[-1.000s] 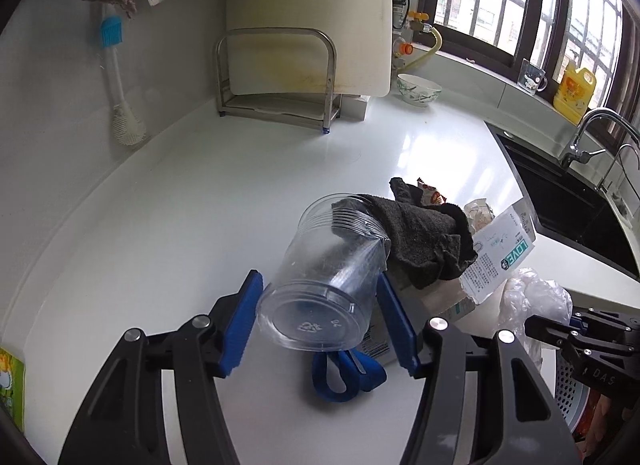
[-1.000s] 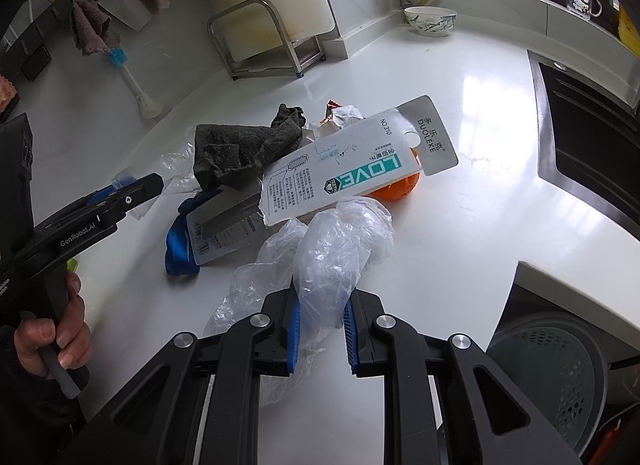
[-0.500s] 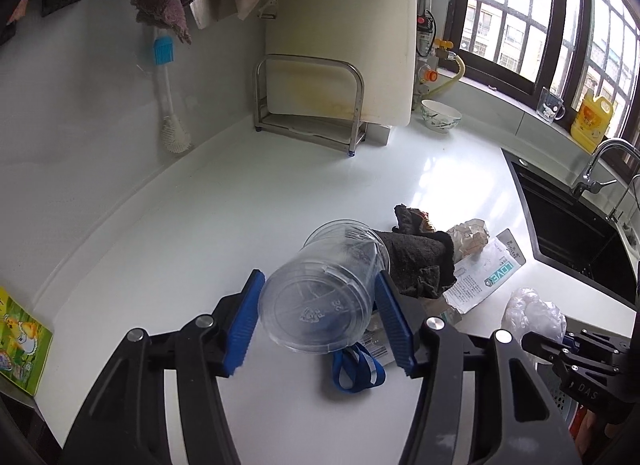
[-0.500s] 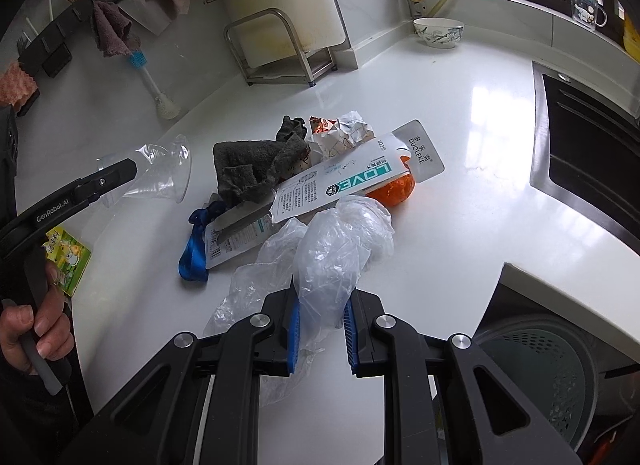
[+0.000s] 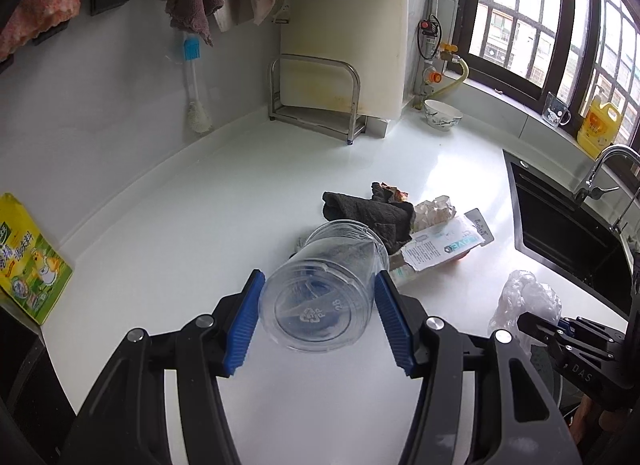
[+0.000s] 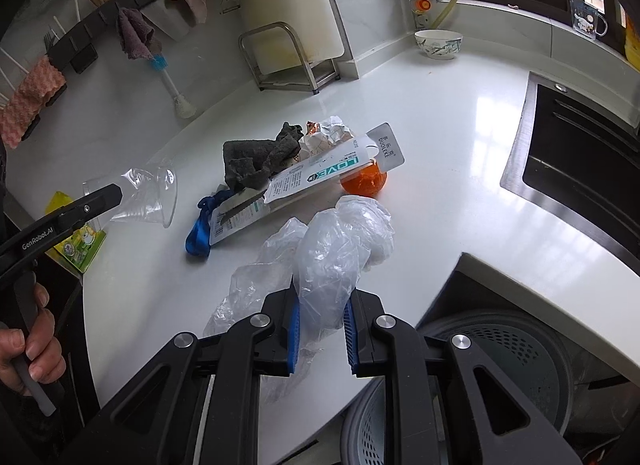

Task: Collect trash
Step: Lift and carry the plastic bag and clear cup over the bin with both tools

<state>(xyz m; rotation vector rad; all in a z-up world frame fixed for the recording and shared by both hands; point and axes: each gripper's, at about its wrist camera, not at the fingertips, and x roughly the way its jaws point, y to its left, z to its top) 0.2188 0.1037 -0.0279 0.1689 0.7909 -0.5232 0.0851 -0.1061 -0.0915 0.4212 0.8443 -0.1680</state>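
The flat white package (image 6: 320, 177) in the middle of the right wrist view says "LOVE" in green and "DUOLEKE" on its grey hang tab. The black arm at the left edge of that view says "GenRobot.AI". In the left wrist view, the see-through plastic cup (image 5: 324, 297) has a recycle mark with "PP" and the number "26" on its bottom. The black arm at the lower right there shows "DAS", and the rest is cut off.

The left gripper (image 5: 320, 321) squeezes the cup between its blue pads, low in the middle of the frame. The cup lies on its side, up off the white counter (image 5: 200, 225), with its bottom toward the camera.

The right gripper (image 6: 320, 329) is closed on a clear plastic bag (image 6: 336, 253), which puffs up above the pads at the bottom middle of the frame. A grey bin (image 6: 520, 361) sits just right of it, partly hidden by the gripper and the counter edge.

An orange thing (image 6: 364, 181) peeks out from under the package; I cannot tell what it is. A dark grey rag (image 6: 256, 161) lies to its left, on blue-handled scissors (image 6: 200, 233) that are mostly hidden. A yellow box (image 5: 28, 257) at the left edge has writing too small to read.
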